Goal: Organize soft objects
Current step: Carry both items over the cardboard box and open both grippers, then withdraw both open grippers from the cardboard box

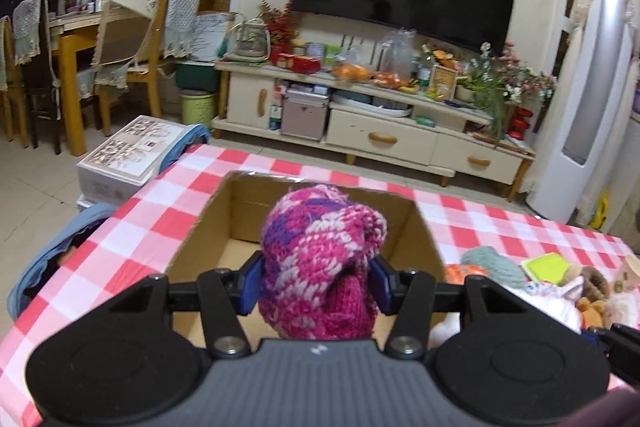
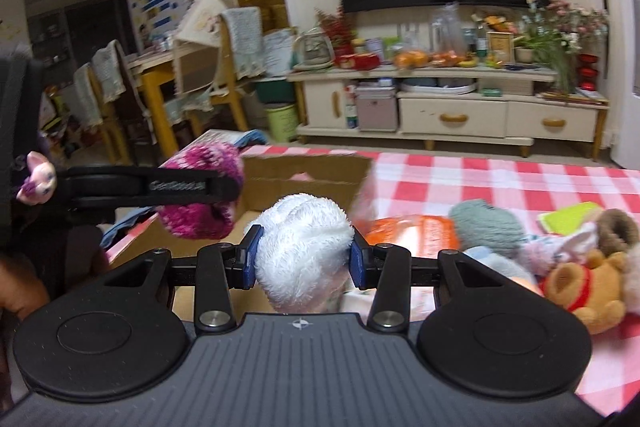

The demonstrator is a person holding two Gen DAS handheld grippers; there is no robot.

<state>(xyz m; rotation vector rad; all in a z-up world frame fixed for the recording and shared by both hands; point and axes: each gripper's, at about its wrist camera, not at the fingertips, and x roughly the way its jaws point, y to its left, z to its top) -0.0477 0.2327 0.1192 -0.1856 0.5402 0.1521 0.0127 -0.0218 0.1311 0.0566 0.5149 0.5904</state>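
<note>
Left wrist view: the left gripper (image 1: 316, 285) pinches a pink knitted bundle (image 1: 320, 259) between its blue pads, directly over the open cardboard box (image 1: 420, 227) on the checked tablecloth (image 1: 160, 219). This looks like the drop-off step; next, the jaws should open above the box. More soft toys (image 1: 560, 291) lie to the jaws' right.

Right wrist view: the right gripper (image 2: 304, 259) clamps a white fluffy piece (image 2: 304, 247), the box just beyond and left. The left gripper, crossing there, may obstruct it.

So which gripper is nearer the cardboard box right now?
Left. The left gripper holds the pink knit item over the cardboard box; the right gripper, gripping the white fluffy item, is just short of it.
</note>
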